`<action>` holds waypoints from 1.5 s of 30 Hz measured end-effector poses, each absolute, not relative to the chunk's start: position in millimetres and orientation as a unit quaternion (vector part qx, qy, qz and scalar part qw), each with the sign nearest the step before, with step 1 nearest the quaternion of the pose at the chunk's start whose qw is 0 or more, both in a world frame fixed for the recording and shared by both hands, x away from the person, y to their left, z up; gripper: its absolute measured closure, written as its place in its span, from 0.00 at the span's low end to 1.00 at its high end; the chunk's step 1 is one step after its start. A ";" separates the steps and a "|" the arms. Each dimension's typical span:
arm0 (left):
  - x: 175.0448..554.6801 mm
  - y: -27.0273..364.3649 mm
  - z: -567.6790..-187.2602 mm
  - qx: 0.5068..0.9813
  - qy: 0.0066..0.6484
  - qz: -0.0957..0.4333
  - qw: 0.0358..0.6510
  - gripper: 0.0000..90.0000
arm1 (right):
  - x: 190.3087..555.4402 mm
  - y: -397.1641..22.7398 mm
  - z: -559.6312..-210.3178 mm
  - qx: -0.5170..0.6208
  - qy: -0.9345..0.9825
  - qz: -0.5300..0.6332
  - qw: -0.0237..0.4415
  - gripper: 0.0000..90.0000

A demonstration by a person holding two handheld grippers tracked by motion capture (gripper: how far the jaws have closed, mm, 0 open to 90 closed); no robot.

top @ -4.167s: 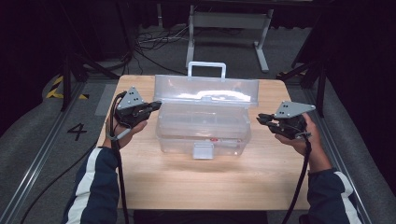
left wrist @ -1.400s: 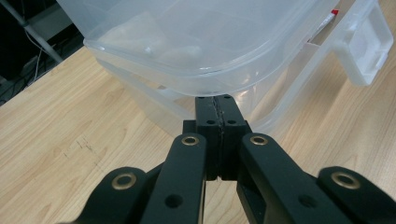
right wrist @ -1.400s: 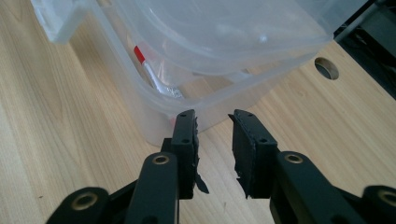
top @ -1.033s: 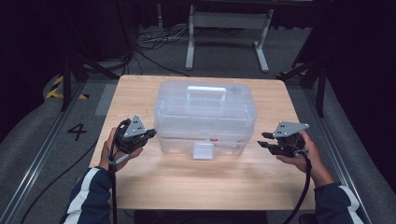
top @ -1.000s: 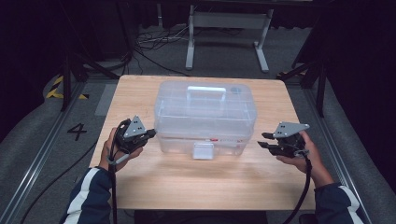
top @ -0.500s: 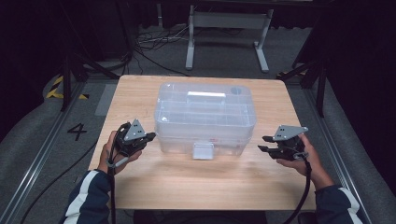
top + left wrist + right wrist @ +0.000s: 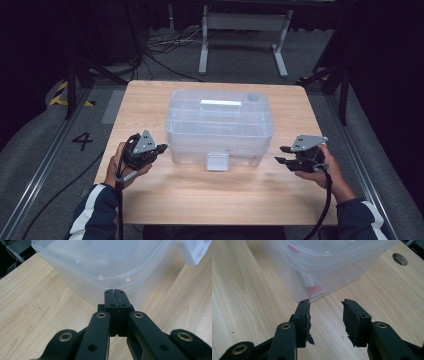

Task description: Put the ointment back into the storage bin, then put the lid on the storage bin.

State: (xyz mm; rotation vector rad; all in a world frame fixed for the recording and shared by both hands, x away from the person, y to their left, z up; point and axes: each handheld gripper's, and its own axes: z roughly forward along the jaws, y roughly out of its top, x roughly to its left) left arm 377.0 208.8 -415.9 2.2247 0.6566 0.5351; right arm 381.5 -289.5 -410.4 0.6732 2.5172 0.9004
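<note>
**Box sits between both tongs, long axis running side to side**

Table (image 7: pixel 150 200): pale wood. I take the box as my landmark for everything below.

Box (image 7: pixel 220 125): clear plastic, lid on, handle (image 7: pixel 220 103) lying flat on top. It stands on the middle of the table, a little toward the far edge. Its long axis runs left to right across my view, so each short end faces one hand. The latch (image 7: pixel 218 161) hangs at the middle of the near wall, between the two tongs.

Left gripper (image 7: pixel 159 148): just beside the box's near-left corner, tips aimed at it. In the left gripper view (image 7: pixel 115 293) the pads are pressed flat together with nothing between them, the tips right at the corner wall under the lid rim; I cannot tell whether they touch it.

Right gripper (image 7: pixel 280 155): off the box's near-right corner, clearly apart from it, with bare wood between. In the right gripper view (image 7: pixel 325 303) the jaws stand part open and have just been opening, nothing between them.

Judgement: left is the nearer hand. The latch lies inward from both, so either reaches it by moving along the near wall toward the box's middle.
</note>
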 end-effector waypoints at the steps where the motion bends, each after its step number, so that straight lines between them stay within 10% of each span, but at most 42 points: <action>1: 376.5 209.3 -416.2 0.867 0.256 0.208 0.373 1.00 | 381.5 -289.5 -410.4 0.240 0.896 0.321 0.191 0.64; 45: 343.7 253.4 -458.9 0.892 0.283 0.201 0.288 0.41 | 351.4 -313.5 -425.8 0.248 0.906 0.255 0.230 0.48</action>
